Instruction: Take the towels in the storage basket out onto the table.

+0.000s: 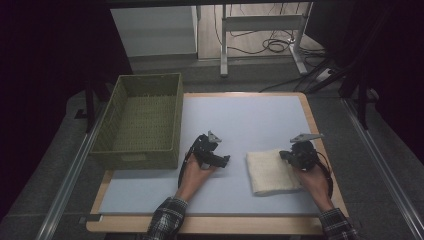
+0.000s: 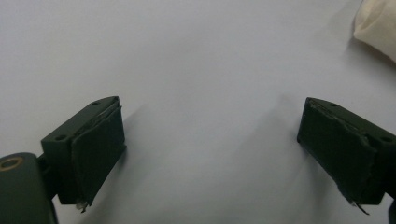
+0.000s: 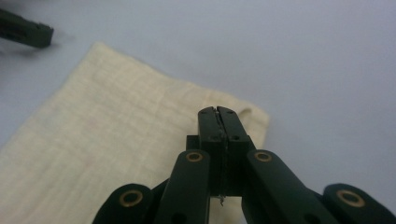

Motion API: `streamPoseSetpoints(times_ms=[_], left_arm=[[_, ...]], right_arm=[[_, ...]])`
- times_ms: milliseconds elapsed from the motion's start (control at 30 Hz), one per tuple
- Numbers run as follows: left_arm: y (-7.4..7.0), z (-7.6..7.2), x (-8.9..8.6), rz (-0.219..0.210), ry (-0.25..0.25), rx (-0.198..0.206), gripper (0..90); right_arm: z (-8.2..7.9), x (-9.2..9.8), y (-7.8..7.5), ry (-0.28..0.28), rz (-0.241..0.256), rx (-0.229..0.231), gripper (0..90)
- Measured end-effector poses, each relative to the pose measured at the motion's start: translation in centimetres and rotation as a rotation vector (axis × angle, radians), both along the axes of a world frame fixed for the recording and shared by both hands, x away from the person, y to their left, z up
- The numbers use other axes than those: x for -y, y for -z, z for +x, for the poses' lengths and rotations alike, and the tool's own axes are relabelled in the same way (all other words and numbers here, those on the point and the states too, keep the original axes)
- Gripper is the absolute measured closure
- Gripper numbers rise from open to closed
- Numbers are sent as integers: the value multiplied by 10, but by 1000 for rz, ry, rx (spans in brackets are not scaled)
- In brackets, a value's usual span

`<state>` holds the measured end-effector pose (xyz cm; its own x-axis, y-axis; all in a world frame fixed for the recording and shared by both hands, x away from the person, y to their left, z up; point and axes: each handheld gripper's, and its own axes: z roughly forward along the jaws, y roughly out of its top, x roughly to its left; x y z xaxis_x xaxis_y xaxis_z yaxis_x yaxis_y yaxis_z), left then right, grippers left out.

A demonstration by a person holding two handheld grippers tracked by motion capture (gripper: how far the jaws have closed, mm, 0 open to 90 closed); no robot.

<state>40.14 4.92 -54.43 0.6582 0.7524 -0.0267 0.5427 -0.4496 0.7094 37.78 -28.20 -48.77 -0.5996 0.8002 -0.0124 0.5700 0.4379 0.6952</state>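
High view – cloth: folded cream cloth lies flat on the grey mat, near-right part of the table.
High view – R gripper: right gripper sits over the cloth's right edge, held by the right hand.
High view – L gripper: left gripper on bare mat just left of the cloth, apart from it.
High view – basket: green woven basket at far left, well apart from both.
Left gripper view – jaws: spread wide, bare mat between; cloth corner at far right.
Right gripper view – jaws: pressed together over the cloth near its far corner; whether fabric is pinched, can't tell, prob. not.
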Motion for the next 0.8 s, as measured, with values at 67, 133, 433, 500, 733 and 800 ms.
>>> streamPoseSetpoints(times_ms=[67, 133, 433, 500, 733, 800], left_arm=[[0, 0, 0, 0, 1, 0, 76], [0, 0, 0, 1, 1, 1, 76], [0, 0, 0, 1, 0, 1, 77], [0, 0, 0, 2, 0, 2, 77], [0, 0, 0, 2, 0, 3, 77], [0, 0, 0, 1, -1, 3, 77]], right_arm=[[-2, 3, -8, 9, -3, 18, 898], [2, 6, -10, 20, -9, 18, 898], [9, 14, 9, 37, 5, -53, 810], [-1, 16, 0, 24, 9, -39, 790], [-52, 21, -8, -40, 5, -51, 776], [-65, 21, -2, -53, -2, -66, 719]])
